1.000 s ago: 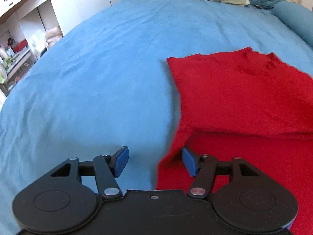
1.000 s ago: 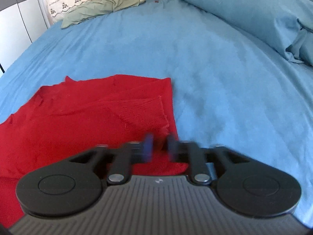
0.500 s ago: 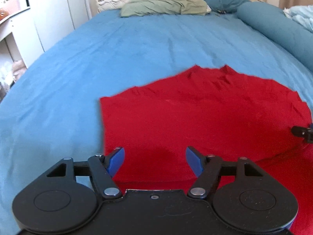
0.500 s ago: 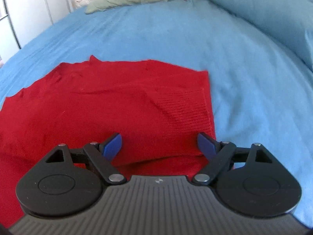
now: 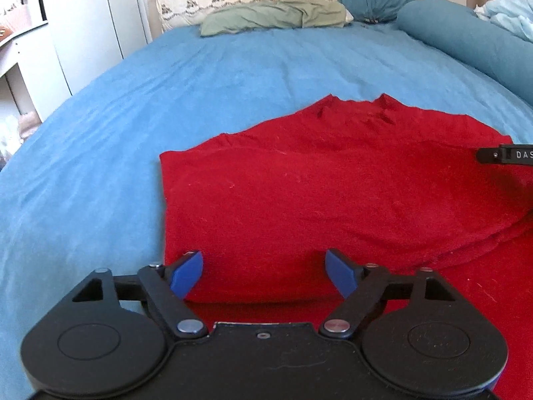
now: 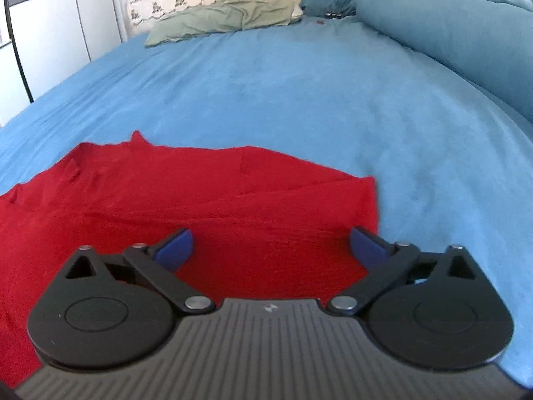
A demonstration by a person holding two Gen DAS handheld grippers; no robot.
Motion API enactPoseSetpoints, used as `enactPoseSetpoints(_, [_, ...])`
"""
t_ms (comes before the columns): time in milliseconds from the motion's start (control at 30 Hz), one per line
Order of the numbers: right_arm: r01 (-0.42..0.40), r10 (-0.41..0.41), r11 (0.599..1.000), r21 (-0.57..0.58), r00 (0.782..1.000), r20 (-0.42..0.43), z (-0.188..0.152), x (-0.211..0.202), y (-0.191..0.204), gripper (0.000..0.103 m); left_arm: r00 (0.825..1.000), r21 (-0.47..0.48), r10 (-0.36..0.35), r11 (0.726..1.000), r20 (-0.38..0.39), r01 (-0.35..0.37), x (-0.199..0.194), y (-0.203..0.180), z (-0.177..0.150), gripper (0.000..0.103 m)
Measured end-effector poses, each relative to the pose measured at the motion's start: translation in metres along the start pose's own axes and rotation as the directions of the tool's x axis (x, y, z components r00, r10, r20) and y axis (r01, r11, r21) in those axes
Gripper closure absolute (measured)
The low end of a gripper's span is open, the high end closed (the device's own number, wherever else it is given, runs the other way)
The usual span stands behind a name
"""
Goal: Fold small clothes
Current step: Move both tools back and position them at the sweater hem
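Red garment (image 5: 333,193) is lying folded on the blue bedsheet (image 5: 100,133). You are holding the left gripper (image 5: 265,275) and right gripper (image 6: 271,250) spread wide, gripping nothing.

The left gripper (image 5: 264,275) points forward, its two blue-padded fingers (image 5: 185,276) spread wide apart with nothing between them. The right gripper (image 6: 271,248) is level beside it, its blue-padded fingers (image 6: 175,250) likewise spread wide and gripping nothing. In the left wrist view, a black part of the right gripper (image 5: 506,155) shows at the far right edge.
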State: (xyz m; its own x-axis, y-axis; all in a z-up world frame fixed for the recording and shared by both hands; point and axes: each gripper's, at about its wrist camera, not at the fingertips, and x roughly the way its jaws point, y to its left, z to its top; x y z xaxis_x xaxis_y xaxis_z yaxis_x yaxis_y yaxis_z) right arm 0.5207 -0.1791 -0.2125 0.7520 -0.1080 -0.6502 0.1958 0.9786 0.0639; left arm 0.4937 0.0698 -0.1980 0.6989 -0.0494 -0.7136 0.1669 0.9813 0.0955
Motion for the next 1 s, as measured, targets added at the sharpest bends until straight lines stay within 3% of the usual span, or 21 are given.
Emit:
enactPoseSetpoints(200, [-0.047,0.046,0.999,0.008,0.996,0.078,-0.004,-0.014,-0.008,0.0,0.997,-0.019,0.028,0.999,0.067,-0.027,-0.014,-0.001,-0.005,0.014])
enactPoseSetpoints(267, [-0.059,0.058,0.998,0.004,0.989,0.133,-0.001,-0.039,-0.009,0.0,0.994,-0.016,0.051,0.999,0.099,-0.049,-0.03,-0.004,-0.002,0.014])
enactPoseSetpoints(367, [-0.087,0.084,0.996,0.008,0.976,0.2,0.008,-0.087,-0.017,0.0,0.989,-0.043,0.032,0.999,0.145,-0.026,-0.071,-0.002,0.003,0.013])
enactPoseSetpoints(433, [-0.098,0.094,0.995,0.007,0.97,0.222,0.006,-0.13,-0.022,0.0,0.986,-0.06,0.003,0.998,0.168,0.007,-0.104,0.0,0.004,0.0])
enactPoseSetpoints(533, [-0.107,0.101,0.994,0.019,0.973,0.209,0.001,-0.188,-0.03,0.0,0.982,-0.044,-0.013,0.999,0.188,0.022,-0.155,0.0,0.0,0.0])
enactPoseSetpoints(767, [-0.059,0.06,0.998,-0.01,0.983,0.171,-0.048,-0.333,-0.042,0.0,0.987,-0.047,-0.094,0.994,0.127,0.101,-0.254,0.009,-0.04,0.0])
enactPoseSetpoints(1000, [-0.062,0.061,0.998,0.002,0.992,0.109,-0.125,-0.408,-0.053,0.0,0.991,-0.086,-0.116,0.989,0.073,0.122,-0.295,0.026,-0.111,0.0])
